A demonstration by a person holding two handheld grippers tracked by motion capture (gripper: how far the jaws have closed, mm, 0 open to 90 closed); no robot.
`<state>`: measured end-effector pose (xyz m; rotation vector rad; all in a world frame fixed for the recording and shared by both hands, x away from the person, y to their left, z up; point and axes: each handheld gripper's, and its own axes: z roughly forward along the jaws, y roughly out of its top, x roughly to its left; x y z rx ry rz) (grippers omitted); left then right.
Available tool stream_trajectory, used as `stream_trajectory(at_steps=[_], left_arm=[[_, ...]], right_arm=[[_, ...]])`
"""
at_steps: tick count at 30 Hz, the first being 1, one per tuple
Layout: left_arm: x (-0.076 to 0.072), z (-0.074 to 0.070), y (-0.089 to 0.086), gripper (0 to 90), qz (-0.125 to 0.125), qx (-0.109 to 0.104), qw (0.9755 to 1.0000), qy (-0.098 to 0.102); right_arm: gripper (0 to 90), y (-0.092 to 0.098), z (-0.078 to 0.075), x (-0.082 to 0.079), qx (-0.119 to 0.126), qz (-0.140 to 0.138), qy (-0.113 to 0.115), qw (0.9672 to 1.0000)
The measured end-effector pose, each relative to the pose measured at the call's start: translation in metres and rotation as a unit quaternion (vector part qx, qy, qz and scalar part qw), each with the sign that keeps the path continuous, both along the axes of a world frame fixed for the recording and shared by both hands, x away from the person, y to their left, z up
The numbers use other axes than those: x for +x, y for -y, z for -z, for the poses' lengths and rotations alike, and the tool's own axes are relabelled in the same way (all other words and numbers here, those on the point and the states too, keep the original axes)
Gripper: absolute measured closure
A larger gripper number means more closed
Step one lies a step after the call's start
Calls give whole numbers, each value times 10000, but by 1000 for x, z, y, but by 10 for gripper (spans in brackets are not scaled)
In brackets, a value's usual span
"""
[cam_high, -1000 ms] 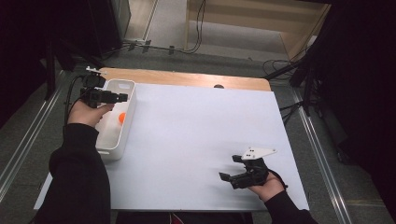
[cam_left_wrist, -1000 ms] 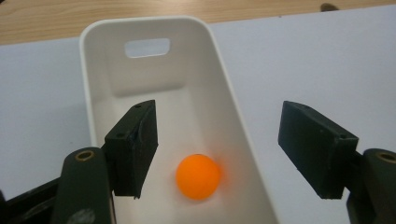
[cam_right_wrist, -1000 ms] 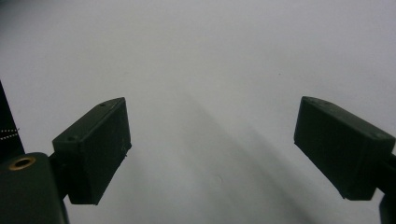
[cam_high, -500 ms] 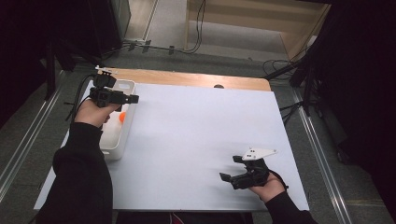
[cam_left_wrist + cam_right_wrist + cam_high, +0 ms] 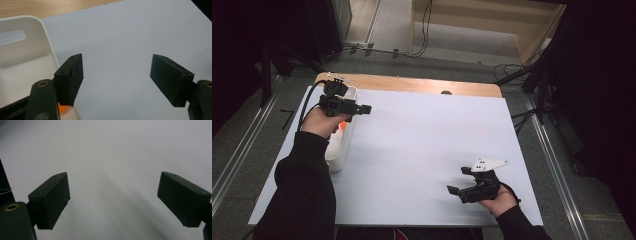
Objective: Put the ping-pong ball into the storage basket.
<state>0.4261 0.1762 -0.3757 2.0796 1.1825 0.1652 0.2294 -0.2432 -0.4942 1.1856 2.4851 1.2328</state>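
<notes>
My left tool (image 5: 362,108), jaws spread and empty, hangs at the inner rim of the white plastic bin (image 5: 343,150); the small orange object (image 5: 65,109) lies in the bin, below and behind it. The right tool (image 5: 454,190), also spread, rests well apart on the white surface (image 5: 422,140), so the left is nearer.

A lab: white-covered table (image 5: 422,145), trailing floor cables (image 5: 424,30), dark surrounding curtains (image 5: 597,75).

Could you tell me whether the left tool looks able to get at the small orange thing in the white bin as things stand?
Probably yes. The left tool hangs over the white bin, jaws apart and empty, and the orange thing lies just beneath it in the open-topped bin. Nothing seems to cover it, though the hand hides part of the bin.
</notes>
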Motion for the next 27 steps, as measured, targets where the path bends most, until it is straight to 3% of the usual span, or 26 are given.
stream_trajectory(at_steps=[3, 7, 15, 27], left_arm=[[0, 1, 4, 272, 82, -111, 9999, -43], [-2, 2, 13, 272, 113, 162, 9998, 36], [-3, 5, 24, 271, 389, -17, 9992, -75], [-15, 9, 48, 271, 784, 18, 9969, 94]], right_arm=[[96, 1, 0, -1, -6, 24, -27, 10000], [96, 1, -1, -1, -3, 48, -12, 10000], [96, 1, -1, -1, 11, 36, -9, 10000], [96, 1, 0, 0, 17, 39, -24, 10000]])
